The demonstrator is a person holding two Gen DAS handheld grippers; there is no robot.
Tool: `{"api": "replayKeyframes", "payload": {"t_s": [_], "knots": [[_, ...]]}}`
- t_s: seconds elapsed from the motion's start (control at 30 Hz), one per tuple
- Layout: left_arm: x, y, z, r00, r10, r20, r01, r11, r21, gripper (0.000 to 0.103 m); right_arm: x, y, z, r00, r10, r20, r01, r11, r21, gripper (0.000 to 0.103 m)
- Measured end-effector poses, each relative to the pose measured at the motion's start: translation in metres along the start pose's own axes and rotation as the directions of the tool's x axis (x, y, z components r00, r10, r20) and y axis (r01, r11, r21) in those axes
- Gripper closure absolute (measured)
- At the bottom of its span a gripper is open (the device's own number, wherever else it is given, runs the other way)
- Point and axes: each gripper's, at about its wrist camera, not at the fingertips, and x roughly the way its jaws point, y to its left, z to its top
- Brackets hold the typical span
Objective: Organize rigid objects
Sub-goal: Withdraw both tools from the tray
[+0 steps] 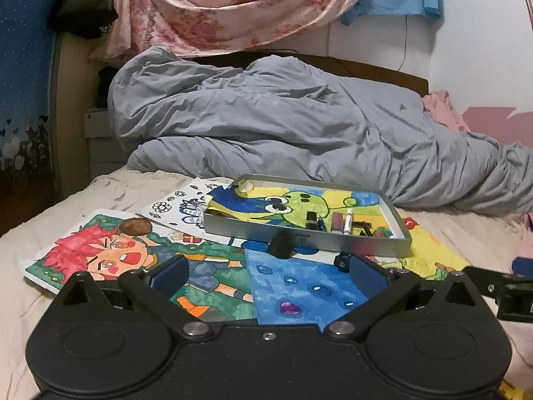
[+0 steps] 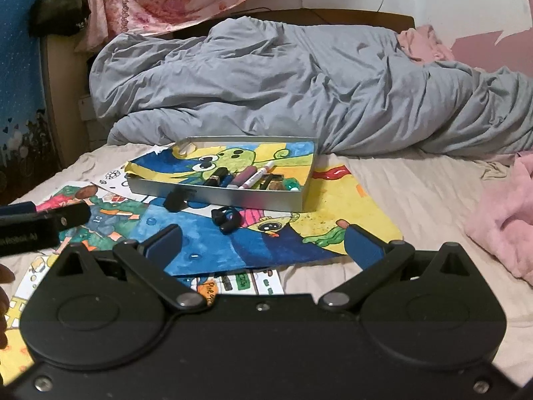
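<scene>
Both tools were spread wide with nothing between the fingers. The left tool (image 1: 266,275) hovered low over the drawings (image 1: 213,266) on the bed (image 1: 110,186); the right tool (image 2: 263,241) hovered just to its right, and its body edged into the left view (image 1: 499,288).

A silver tin (image 1: 306,236) sat on the drawings, lined with a green-frog drawing (image 1: 299,205). Inside, bunched at the near end, were a white marker (image 1: 348,221), a pink tube (image 1: 337,223), a black tube (image 1: 311,220) and several small dark items, too small to name. A white scrap (image 1: 246,186) lay in the far corner.

Outside the tin, a black block (image 1: 280,245) stood touching its near wall. A black clip (image 2: 226,218), possibly a ring-shaped earpiece or clasp, lay on the blue drawing (image 2: 213,246) just beside the tin, near the left tool's right finger (image 1: 366,271). In the right view both lay ahead of the right tool, left of its center.

A grey duvet (image 1: 283,123) was heaped behind the tin. Pink floral cloth (image 1: 226,10) hung above, and a pink blanket (image 2: 503,220) lay at the bed's right side.
</scene>
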Motion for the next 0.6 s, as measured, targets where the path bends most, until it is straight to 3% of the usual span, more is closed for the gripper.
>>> {"api": "replayKeyframes", "payload": {"t_s": [0.3, 0.6], "knots": [[0.011, 0.009, -0.012, 0.998, 0.05, -0.045, -0.05, 0.999, -0.009, 0.001, 0.008, -0.002, 0.004, 1.0, 0.011, -0.016, -0.011, 1.0, 0.026, 0.0], [0.011, 0.01, -0.016, 0.998, 0.049, -0.046, -0.049, 0.999, 0.002, 0.001, 0.012, 0.001, 0.006, 1.0, 0.016, -0.018, -0.015, 1.0, 0.013, 0.0]]}}
